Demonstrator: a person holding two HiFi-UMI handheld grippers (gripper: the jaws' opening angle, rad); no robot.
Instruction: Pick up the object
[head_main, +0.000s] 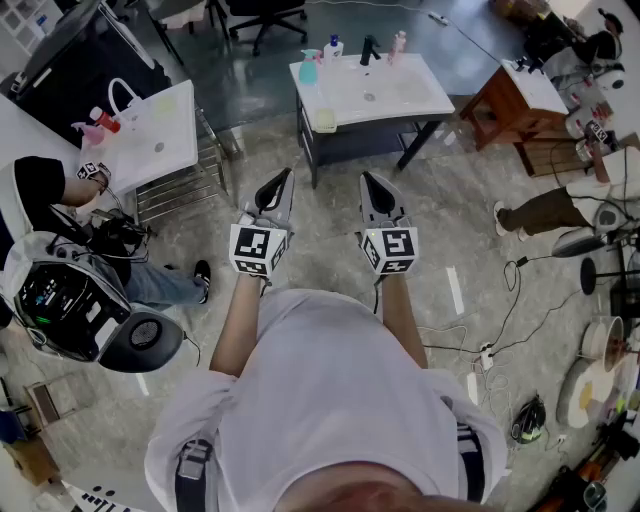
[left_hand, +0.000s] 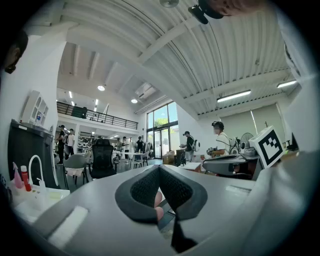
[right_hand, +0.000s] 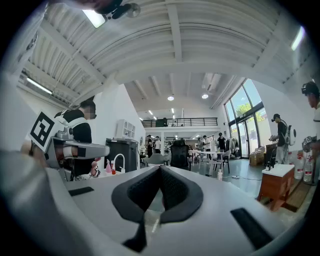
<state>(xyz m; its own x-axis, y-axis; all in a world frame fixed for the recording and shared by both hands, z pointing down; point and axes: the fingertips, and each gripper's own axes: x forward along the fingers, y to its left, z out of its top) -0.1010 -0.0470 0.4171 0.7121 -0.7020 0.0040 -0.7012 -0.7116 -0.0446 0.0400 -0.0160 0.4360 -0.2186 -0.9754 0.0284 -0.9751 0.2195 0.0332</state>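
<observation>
I hold both grippers up in the air, side by side, pointing at a white table (head_main: 410, 100) a step or two ahead. On it stand a teal spray bottle (head_main: 309, 67), a white bottle (head_main: 333, 48), a pink bottle (head_main: 398, 42) and a black tap-like fitting (head_main: 369, 48). A pale sponge (head_main: 324, 120) lies at its near left corner. My left gripper (head_main: 283, 180) (left_hand: 160, 167) is shut and holds nothing. The right gripper (head_main: 372, 182) (right_hand: 160, 168) is also shut and empty. Each gripper view looks level across the room, with the other gripper at its side.
A second white table (head_main: 165, 150) at the left carries a white bag and pink bottles; a person sits beside it. A brown wooden table (head_main: 510, 95) stands at the right. Cables and gear litter the floor at the right, and a round black-and-white machine (head_main: 70, 300) sits at the left.
</observation>
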